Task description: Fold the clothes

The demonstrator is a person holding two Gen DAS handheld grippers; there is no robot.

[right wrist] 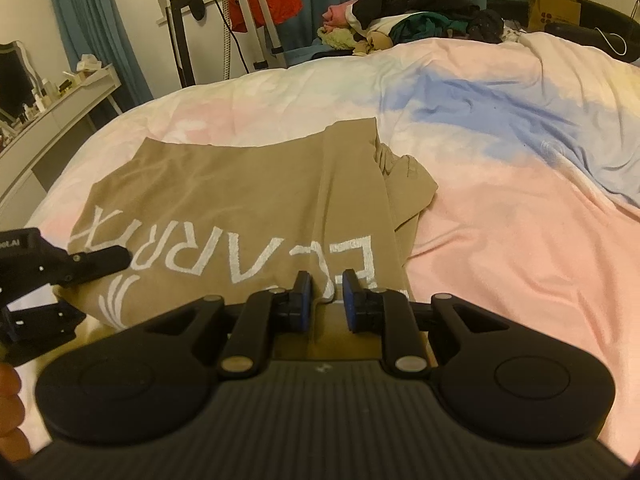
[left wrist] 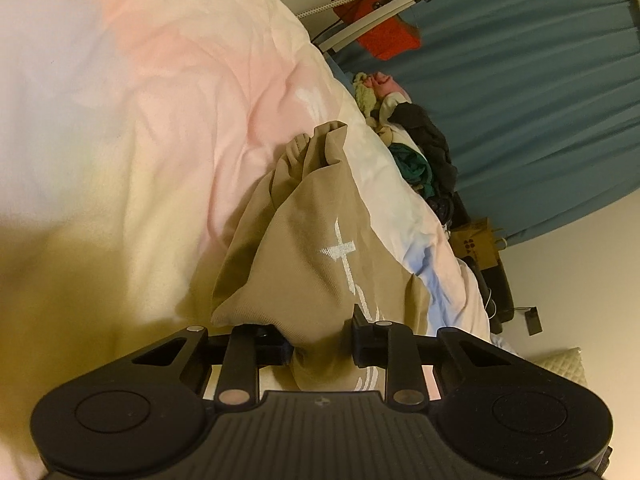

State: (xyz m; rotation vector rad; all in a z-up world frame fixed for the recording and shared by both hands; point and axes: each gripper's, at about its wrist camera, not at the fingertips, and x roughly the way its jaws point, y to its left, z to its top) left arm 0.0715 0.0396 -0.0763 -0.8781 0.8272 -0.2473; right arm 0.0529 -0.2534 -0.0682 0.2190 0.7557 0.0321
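Note:
A tan garment (right wrist: 240, 192) with white lettering lies spread on a pastel duvet (right wrist: 500, 200), and its right side is folded over in a bunched ridge. My right gripper (right wrist: 326, 300) is shut on the garment's near edge, where a small fold of fabric rises between the blue pads. At the near left corner, one finger (right wrist: 100, 262) of the left gripper lies on top of the cloth. In the left wrist view, the tan garment (left wrist: 304, 220) bulges up between the fingers of my left gripper (left wrist: 320, 340), which is shut on it.
A pile of mixed clothes (right wrist: 420, 16) sits at the bed's far edge. Behind it are a tripod (right wrist: 256, 20), a blue curtain (left wrist: 520, 80) and a brown paper bag (right wrist: 554, 4). A white dresser (right wrist: 60, 108) stands on the left. A person's hand (right wrist: 8, 392) shows at the left edge.

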